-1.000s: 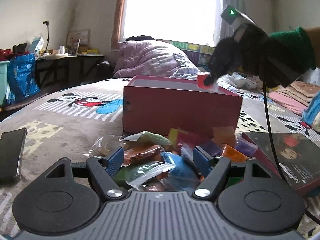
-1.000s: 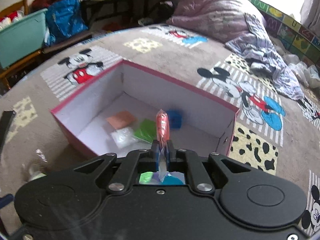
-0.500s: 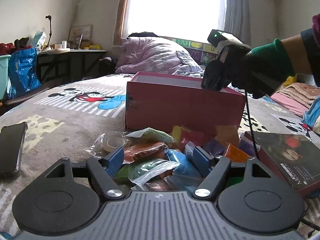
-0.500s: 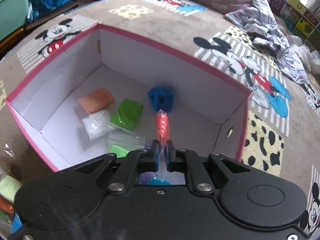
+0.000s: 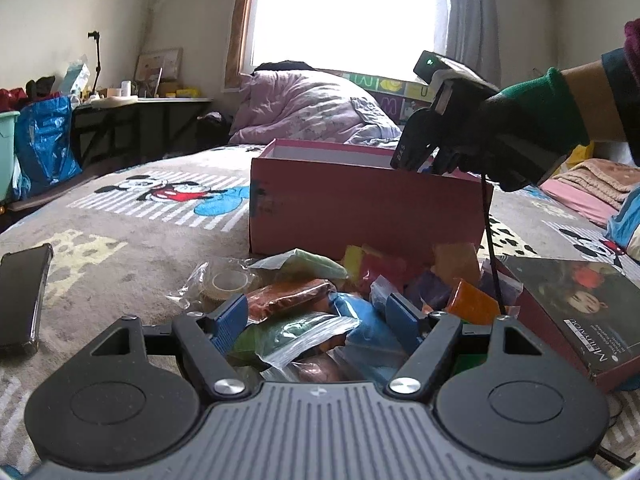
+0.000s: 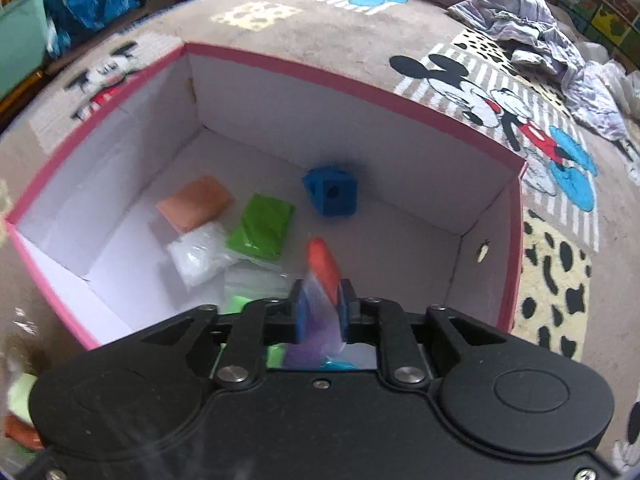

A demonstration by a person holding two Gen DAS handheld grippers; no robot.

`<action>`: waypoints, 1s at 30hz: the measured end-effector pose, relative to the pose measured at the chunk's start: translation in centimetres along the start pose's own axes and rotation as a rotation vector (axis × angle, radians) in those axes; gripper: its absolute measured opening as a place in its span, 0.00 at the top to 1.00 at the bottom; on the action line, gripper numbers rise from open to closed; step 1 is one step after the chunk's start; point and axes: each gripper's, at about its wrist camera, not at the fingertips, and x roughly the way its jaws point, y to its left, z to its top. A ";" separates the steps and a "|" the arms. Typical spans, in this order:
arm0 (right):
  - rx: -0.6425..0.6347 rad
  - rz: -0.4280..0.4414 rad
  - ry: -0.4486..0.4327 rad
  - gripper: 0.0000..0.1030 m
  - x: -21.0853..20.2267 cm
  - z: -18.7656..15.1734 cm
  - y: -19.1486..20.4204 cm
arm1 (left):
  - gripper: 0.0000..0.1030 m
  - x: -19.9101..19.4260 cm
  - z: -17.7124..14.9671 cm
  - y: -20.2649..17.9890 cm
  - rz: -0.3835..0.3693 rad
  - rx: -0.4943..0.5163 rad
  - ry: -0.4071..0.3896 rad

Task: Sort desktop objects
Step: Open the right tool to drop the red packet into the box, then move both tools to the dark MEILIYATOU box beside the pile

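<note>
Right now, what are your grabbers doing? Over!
Right gripper over the pink box, jaws just opening, red packet between them, slipping free. Left gripper open, hovering at the packet pile. Nothing blocking.

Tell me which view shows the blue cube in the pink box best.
The right wrist view: it looks down into the pink box, so the blue cube lies in plain sight on the floor. The left wrist view shows only the box's outer wall, which hides the cube.

A home bedroom: rumpled lilac duvet centre frame below a bright curtained window, cartoon-mouse blanket across the foreground, cluttered desk at left.
</note>
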 end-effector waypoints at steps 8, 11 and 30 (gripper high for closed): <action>0.082 0.065 -0.118 0.62 -5.7 -1.9 -1.0 | 0.27 -0.6 -0.1 -0.6 -0.038 0.016 -0.026; 0.107 0.094 -0.171 0.57 -8.7 -3.5 -1.6 | 0.27 -0.9 -0.1 -1.0 -0.070 0.020 -0.047; 0.476 0.062 -0.313 0.11 -18.8 -26.9 -9.8 | 0.27 -3.2 -2.0 -6.7 -0.349 0.167 -0.077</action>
